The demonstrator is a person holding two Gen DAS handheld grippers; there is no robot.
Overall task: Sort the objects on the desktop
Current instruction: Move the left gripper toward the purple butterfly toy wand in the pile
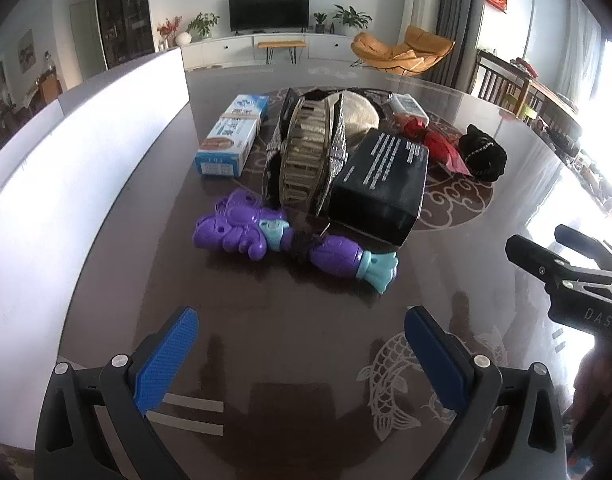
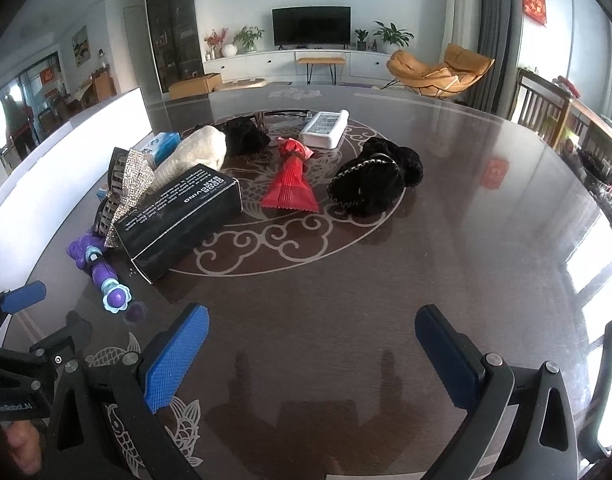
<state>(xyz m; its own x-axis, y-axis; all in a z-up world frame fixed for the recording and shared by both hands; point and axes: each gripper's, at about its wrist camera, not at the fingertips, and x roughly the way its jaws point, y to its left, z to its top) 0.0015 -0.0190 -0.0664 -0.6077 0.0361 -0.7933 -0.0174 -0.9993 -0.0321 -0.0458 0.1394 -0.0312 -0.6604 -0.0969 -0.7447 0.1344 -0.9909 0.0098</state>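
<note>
A pile of objects lies on the dark round table [image 1: 290, 320]. A purple toy [image 1: 262, 238] is nearest, also in the right wrist view [image 2: 100, 266]. Behind it are a rhinestone hair clip [image 1: 306, 152], a black box [image 1: 381, 184] [image 2: 182, 216], a blue-white carton [image 1: 232, 136], a red packet [image 2: 292, 180], a black furry item [image 2: 375, 180] and a white box [image 2: 323, 128]. My left gripper [image 1: 302, 348] is open and empty, short of the purple toy. My right gripper [image 2: 311, 356] is open and empty over bare table.
A white board or wall [image 1: 66, 184] stands along the table's left side. A cream furry item [image 2: 194, 154] lies behind the black box. The right gripper's body [image 1: 565, 276] shows at the left view's right edge. Chairs [image 2: 545, 108] stand at the far right.
</note>
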